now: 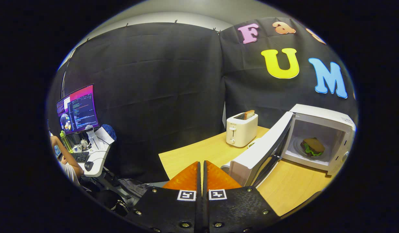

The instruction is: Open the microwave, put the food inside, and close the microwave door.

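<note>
So the gripper (201,165) has its two fingers pressed together with just a thin slit between them, holding nothing. They sit over the near edge of the wooden table (193,153).

The microwave (319,139) is off to the right of the fingers, on the same table, and its door (262,152) is swung wide open, with the outer end of the door reaching close to the fingers' right side. The sandwich (312,147) is already inside, lying on the round plate (298,149) in the middle of the cavity.

Beyond the fingers, near the back of the table, there's a white toaster (241,130) with a slice of bread (249,114) poking out of one slot.

Way off to the left is a separate desk with a lit monitor (78,109), a keyboard (79,156), a mouse (88,165) and a couple of bottles, and a person's arm (67,158) resting by the keyboard.
</note>
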